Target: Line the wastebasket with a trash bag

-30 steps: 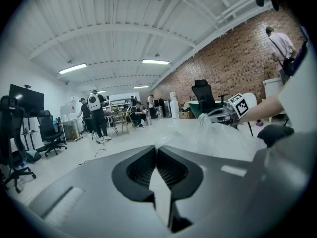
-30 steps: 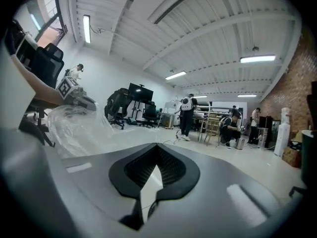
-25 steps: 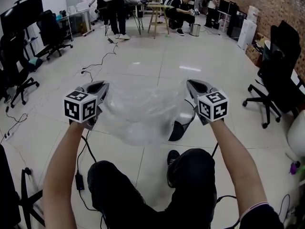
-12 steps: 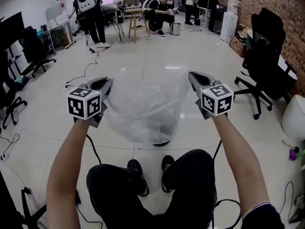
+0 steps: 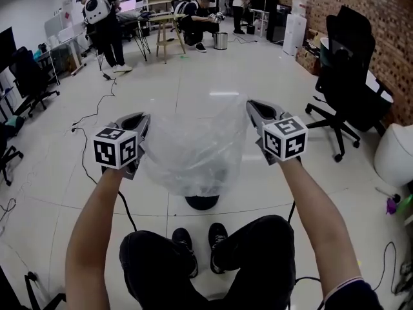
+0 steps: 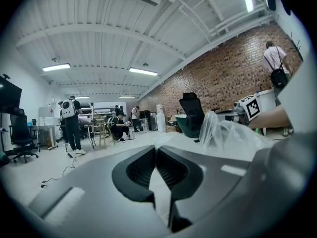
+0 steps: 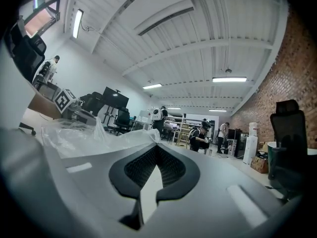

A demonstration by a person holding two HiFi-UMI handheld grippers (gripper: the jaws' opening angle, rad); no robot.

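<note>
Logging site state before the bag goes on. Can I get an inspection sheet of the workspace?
Surface: pale tiled floor; no table in use.
Job's things: clear trash bag held spread in the air; black wastebasket on the floor beneath it, mostly hidden by the bag, bag not yet on it.
Clutter: small purple item at the right edge, too small to tell.
Grippers: left gripper and right gripper both shut on the bag's edge.
Cables: black cable trails across the floor at left.
Surroundings: office chair and brick wall at right; people at benches behind.
</note>
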